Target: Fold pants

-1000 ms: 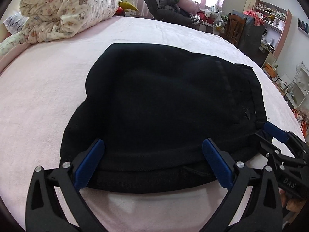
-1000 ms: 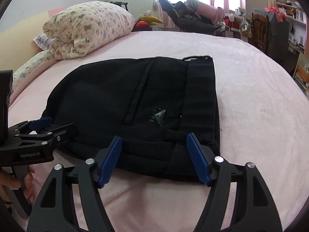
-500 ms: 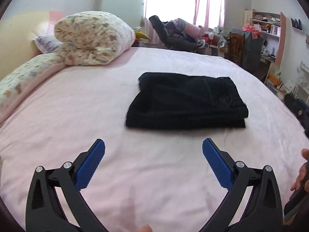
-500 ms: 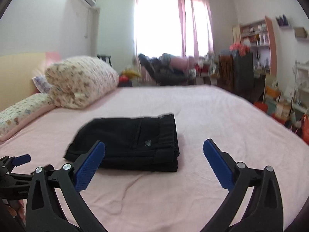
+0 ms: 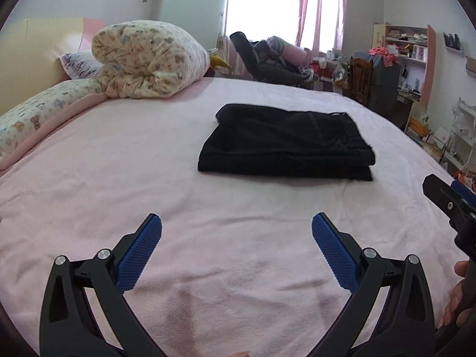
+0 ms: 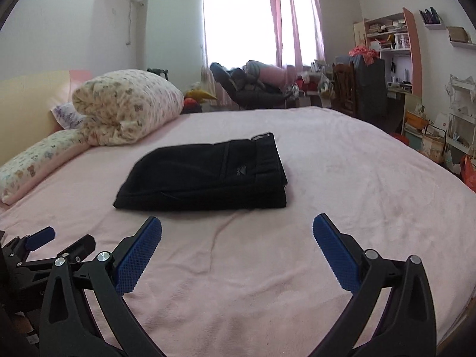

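The black pants (image 5: 285,145) lie folded into a compact rectangle in the middle of the pink bed (image 5: 119,178), with the waistband at the right end. They show again in the right wrist view as black pants (image 6: 205,175). My left gripper (image 5: 236,232) is open and empty, held back over bare sheet well short of the pants. My right gripper (image 6: 236,232) is open too, nothing between its blue pads, also short of the pants. Each gripper shows at the edge of the other's view: right gripper (image 5: 455,205), left gripper (image 6: 56,241).
A rolled floral duvet (image 5: 148,59) and pillows (image 5: 41,113) lie at the bed's far left. Beyond the bed stand a reclined dark chair (image 6: 253,89) piled with clothes, a shelf unit (image 6: 392,44) and clutter along the right wall. A person's fingers (image 5: 458,297) hold the right gripper's handle.
Both grippers have drawn back from the pants' near edge, where their jaws stood around the fold a second ago. The right gripper's jaws have widened. The pants stay folded on the bed.
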### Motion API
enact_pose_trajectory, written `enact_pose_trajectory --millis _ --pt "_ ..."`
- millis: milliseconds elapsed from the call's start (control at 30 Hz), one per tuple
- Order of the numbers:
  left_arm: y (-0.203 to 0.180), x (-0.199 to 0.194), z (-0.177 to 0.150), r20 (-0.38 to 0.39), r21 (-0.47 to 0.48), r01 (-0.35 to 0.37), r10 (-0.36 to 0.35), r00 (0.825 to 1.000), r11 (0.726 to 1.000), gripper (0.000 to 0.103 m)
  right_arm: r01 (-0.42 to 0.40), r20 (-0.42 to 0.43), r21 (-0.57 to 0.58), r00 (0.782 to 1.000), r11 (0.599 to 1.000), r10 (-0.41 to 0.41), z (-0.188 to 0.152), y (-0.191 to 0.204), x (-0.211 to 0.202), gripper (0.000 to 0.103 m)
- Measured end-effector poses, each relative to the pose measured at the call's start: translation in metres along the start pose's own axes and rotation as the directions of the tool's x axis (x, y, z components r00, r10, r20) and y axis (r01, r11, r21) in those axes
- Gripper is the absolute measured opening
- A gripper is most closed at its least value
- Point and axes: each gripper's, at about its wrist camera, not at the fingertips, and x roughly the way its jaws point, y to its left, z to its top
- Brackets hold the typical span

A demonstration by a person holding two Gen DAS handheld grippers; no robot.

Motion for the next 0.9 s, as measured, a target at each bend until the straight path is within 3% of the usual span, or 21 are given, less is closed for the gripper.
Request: enact_pose_trajectory --millis 300,900 --pt "-0.005 0.009 -0.01 -0.027 0.028 -0.047 0.048 0.998 0.998 0.101 0.058 -0.045 -0.034 0.997 0.998 -0.06 -0.013 0.004 0.013 0.102" --pt "-0.004 0.006 -0.011 -0.012 0.034 -0.049 0.049 0.999 0.998 0.101 0.046 -0.059 -0.087 0.997 0.995 -0.051 -0.016 0.014 0.018 0.102"
